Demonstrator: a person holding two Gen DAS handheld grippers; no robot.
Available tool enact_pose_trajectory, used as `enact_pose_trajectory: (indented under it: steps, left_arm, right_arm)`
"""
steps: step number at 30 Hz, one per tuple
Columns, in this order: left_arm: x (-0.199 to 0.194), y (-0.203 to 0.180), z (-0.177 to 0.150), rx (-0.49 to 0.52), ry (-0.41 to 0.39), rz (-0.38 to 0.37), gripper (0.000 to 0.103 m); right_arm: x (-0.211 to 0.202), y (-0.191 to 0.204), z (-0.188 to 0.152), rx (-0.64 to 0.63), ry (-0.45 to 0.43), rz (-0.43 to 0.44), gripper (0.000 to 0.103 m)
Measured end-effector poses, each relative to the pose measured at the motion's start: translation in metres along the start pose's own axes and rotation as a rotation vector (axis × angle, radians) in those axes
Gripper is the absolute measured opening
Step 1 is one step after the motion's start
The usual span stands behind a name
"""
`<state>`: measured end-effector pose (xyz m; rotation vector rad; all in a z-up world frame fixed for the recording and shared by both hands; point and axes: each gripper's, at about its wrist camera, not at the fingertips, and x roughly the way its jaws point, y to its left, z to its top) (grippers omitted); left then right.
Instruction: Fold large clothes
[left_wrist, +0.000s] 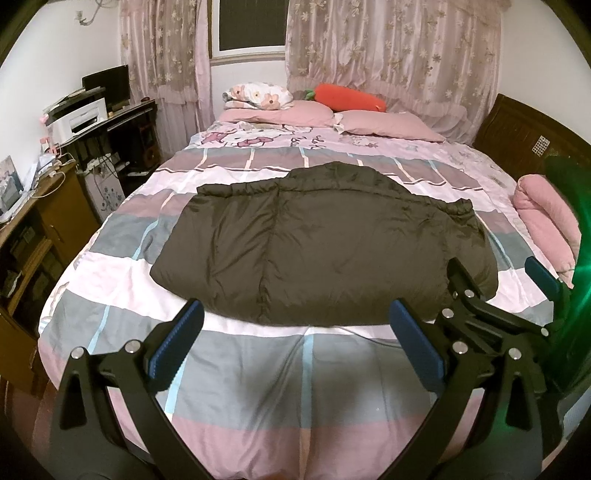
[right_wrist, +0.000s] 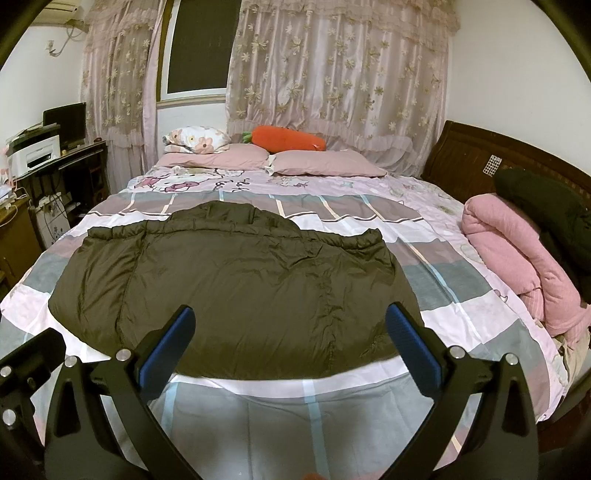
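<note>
A dark olive padded jacket (left_wrist: 317, 236) lies flat across the middle of the bed (left_wrist: 280, 373), its hood end toward the pillows and its hem toward me. My left gripper (left_wrist: 295, 314) hangs just short of the hem, open, nothing between its blue pads. In the right wrist view the same jacket (right_wrist: 236, 288) fills the centre, and my right gripper (right_wrist: 291, 314) hovers over its near hem, open and empty. The right gripper (left_wrist: 495, 269) also shows in the left wrist view, by the jacket's right corner.
A rolled pink quilt (right_wrist: 517, 258) with a dark garment (right_wrist: 546, 206) on it lies along the bed's right side by the wooden headboard (right_wrist: 465, 158). Pillows (right_wrist: 325, 166) and a carrot plush (right_wrist: 288, 138) sit at the far end. A desk with a printer (left_wrist: 81, 118) stands left.
</note>
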<state>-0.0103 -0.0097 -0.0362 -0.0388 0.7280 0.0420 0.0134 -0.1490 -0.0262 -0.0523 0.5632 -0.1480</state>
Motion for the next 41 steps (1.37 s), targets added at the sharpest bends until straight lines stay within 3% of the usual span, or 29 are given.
enact_pose_trajectory:
  steps: [26, 33, 37, 41]
  left_arm:
    - [-0.007, -0.006, 0.002, 0.006, -0.004, 0.026, 0.101]
    - [-0.014, -0.012, 0.002, 0.037, -0.054, 0.06, 0.101]
    - [-0.008, -0.008, 0.002, 0.025, -0.014, 0.021, 0.101]
    - [0.003, -0.002, -0.001, 0.012, 0.019, 0.038, 0.101]
  right_arm:
    - [0.0, 0.001, 0.0, -0.007, 0.002, -0.001, 0.102]
    - [0.0, -0.003, 0.001, -0.007, 0.013, 0.004, 0.102]
    - [0.004, -0.007, 0.0, -0.001, 0.028, 0.008, 0.102]
    - [0.023, -0.029, 0.001, 0.029, 0.046, -0.005, 0.102]
